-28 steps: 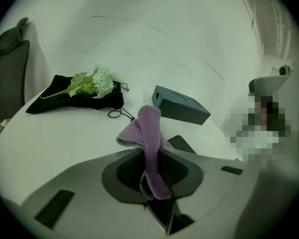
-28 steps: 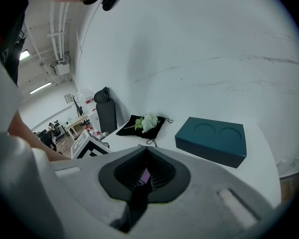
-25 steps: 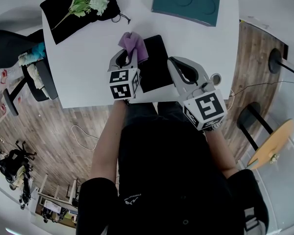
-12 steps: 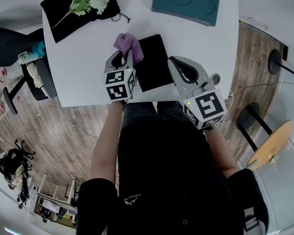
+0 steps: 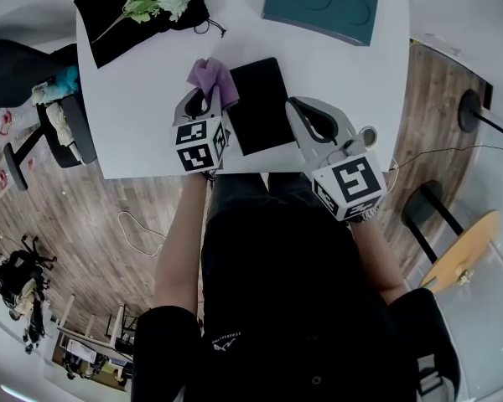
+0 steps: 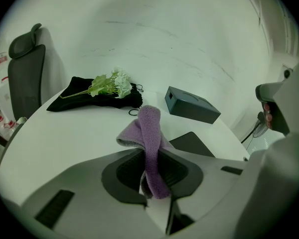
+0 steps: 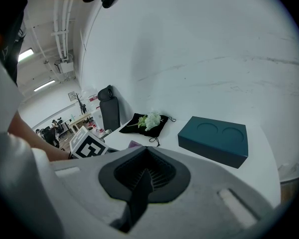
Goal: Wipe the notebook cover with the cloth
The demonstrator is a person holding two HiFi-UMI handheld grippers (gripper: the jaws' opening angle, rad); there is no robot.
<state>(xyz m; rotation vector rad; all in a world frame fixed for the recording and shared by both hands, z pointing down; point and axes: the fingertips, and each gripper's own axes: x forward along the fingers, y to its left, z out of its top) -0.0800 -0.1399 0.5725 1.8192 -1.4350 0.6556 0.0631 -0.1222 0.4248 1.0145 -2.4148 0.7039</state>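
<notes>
head view: white table (image 5: 142, 132); black notebook (image 5: 260, 107) lying flat near its front edge, between the two grippers. left gripper (image 5: 208, 99): jaws pinched on a purple cloth (image 5: 211, 78), which sits just beside the notebook's left edge; left gripper view shows the cloth standing up out of the closed jaws. right gripper (image 5: 302, 114): jaws together, holding nothing, beside the notebook's right edge.
</notes>
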